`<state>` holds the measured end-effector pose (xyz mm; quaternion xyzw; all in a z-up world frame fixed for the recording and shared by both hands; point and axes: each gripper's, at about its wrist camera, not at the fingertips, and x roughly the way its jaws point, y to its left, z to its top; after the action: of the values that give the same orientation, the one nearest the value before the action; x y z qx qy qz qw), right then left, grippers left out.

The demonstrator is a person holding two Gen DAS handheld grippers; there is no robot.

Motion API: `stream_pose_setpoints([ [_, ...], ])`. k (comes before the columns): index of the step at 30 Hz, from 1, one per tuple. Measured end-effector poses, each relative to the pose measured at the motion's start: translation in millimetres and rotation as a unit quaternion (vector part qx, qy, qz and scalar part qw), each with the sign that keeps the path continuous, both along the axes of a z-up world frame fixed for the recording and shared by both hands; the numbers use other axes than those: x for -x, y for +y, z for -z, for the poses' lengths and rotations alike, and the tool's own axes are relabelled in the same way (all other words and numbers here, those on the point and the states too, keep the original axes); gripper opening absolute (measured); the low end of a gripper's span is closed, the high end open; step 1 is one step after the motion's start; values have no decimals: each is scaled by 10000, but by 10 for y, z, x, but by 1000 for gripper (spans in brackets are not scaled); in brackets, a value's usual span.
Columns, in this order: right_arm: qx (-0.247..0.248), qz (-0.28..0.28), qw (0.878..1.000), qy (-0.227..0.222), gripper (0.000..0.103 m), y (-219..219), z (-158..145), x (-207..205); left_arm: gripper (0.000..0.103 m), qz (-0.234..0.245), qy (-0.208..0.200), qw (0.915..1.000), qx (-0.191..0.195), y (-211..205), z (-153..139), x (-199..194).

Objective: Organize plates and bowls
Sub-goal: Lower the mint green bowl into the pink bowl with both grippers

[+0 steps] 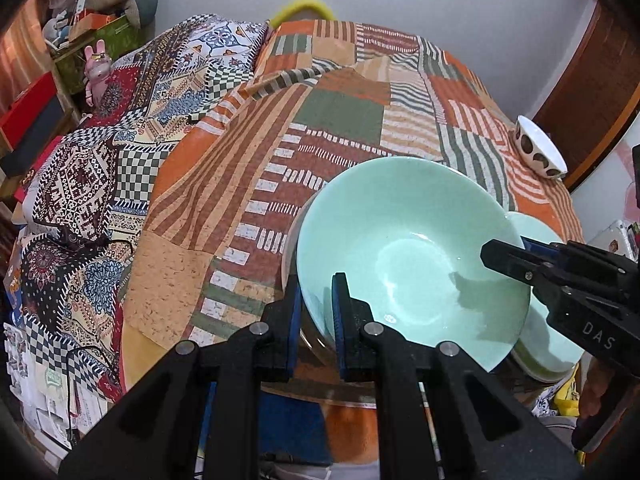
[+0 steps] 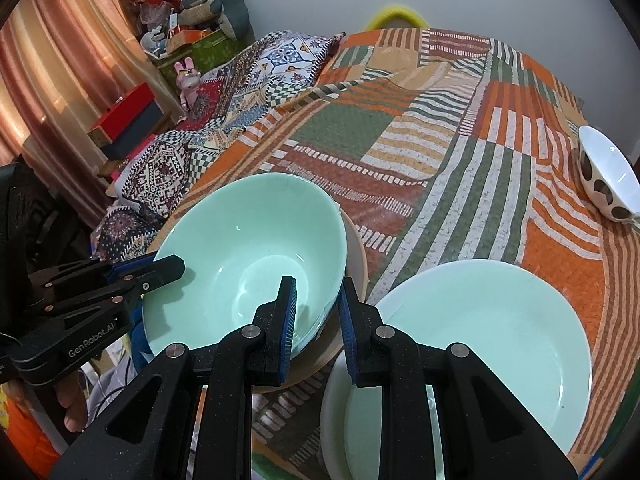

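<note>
A mint green bowl [image 1: 412, 256] [image 2: 248, 256] sits tilted in a beige bowl [image 2: 356, 256] near the table's front edge. My left gripper [image 1: 316, 320] straddles its left rim, one finger inside and one outside, with a visible gap at the rim. My right gripper [image 2: 318, 320] straddles its right rim the same way. A mint green plate [image 2: 480, 340] lies on a white plate [image 2: 332, 408] to the right. A white bowl with brown spots [image 2: 608, 176] [image 1: 538, 148] stands at the far right edge.
The table wears an orange, green and brown patchwork cloth [image 1: 320, 120]. A patterned pillow [image 1: 120, 140] lies at the left. Boxes and toys [image 2: 188, 40] stand at the back left by a curtain.
</note>
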<state>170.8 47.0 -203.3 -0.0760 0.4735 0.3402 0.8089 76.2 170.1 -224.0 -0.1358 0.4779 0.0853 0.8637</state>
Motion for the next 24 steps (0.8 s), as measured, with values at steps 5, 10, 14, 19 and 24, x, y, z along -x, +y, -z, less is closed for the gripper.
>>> stream_pose_setpoints([
  [5,72,10,10000,42,20,24,50,-18,12,23,76,10000,-39,-20,64,-49],
  [10,6,39,10000,71,22,3,70,-24,12,-1,51,10000,-4,1,76,-78],
  [14,-21,28,10000,75,22,1,72,-39,12,-19,26,10000,65,34,89,-84],
  [19,-17,2,10000,77,22,4,68,-42,12,-75,30,9999,120,51,99,-94],
  [24,-34,3,9999,100,22,1,73,-42,13,-114,69,9997,184,69,101,-114],
])
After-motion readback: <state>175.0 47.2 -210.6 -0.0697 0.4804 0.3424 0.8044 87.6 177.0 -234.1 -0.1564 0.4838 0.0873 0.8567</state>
